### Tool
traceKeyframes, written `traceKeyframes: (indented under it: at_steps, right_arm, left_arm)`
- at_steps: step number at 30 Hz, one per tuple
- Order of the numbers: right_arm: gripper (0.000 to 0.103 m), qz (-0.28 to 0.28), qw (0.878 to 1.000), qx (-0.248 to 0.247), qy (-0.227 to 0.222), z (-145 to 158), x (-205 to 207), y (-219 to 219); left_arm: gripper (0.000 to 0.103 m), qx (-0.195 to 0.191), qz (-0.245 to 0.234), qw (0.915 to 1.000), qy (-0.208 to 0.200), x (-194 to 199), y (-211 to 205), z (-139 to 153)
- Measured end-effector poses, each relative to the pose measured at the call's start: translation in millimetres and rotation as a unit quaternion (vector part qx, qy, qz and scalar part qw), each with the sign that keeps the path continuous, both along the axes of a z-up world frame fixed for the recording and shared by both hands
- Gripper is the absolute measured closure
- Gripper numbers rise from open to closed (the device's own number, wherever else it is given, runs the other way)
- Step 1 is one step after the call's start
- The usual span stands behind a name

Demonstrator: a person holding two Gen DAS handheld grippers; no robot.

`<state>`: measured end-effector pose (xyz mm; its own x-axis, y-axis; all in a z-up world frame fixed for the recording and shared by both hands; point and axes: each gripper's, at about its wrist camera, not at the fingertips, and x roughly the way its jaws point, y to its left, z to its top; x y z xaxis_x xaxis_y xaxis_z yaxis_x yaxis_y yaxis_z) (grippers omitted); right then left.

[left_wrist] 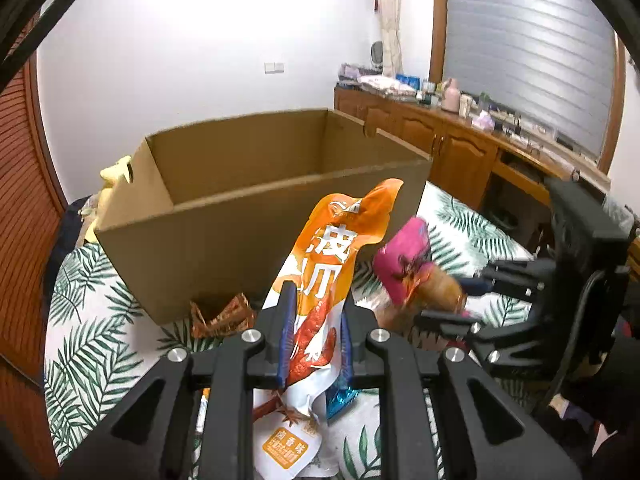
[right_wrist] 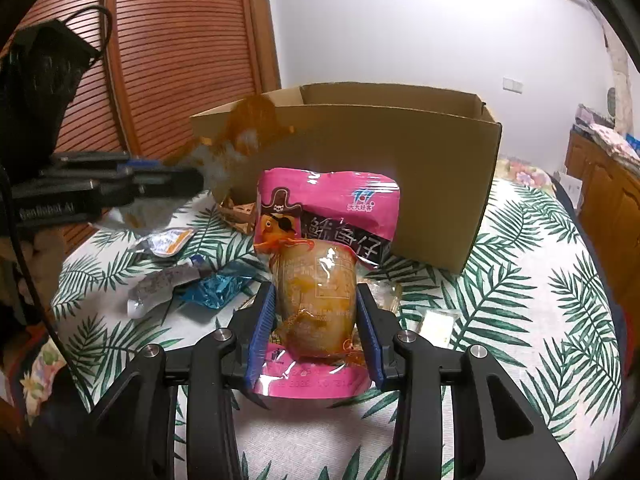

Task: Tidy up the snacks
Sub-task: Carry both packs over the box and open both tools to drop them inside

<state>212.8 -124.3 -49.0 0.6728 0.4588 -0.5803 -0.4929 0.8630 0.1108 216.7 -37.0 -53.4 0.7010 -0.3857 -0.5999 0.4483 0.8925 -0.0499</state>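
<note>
Jaws of the left gripper (left_wrist: 316,336) clamp the lower half of a floppy orange-and-white foil snack pouch (left_wrist: 324,280), lifted just in front of the open brown cardboard box (left_wrist: 224,236). Beside it, the right gripper (right_wrist: 316,332) squeezes a plump pink-topped clear-windowed snack pack (right_wrist: 320,280), also short of the box. Both packs look light, slick and crushable; gripping mid-body seems safest. Loose wrappers lie on the leaf-print cloth (right_wrist: 520,320) before the box.

Even indoor light lit both fisheye views, bowed and dark-cornered; glare streaked the glossy pink plastic snack pouch (right_wrist: 326,200), and the orange-and-white foil packet (right_wrist: 244,136) blurred.
</note>
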Motion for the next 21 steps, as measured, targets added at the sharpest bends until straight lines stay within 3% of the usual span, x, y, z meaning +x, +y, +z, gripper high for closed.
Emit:
traceKeyframes:
  at_steps: [14,21]
  right_arm:
    - [0.063,-0.025,1.0,-0.001,-0.007,8,-1,-5]
    - [0.063,-0.035,0.999,-0.006,-0.031,48,5,-10]
  left_arm:
    - [0.087,-0.036,0.003,0.9986,-0.038,-1,1,36]
    - [0.086,-0.05,-0.007,0.9974,-0.052,13,0,56]
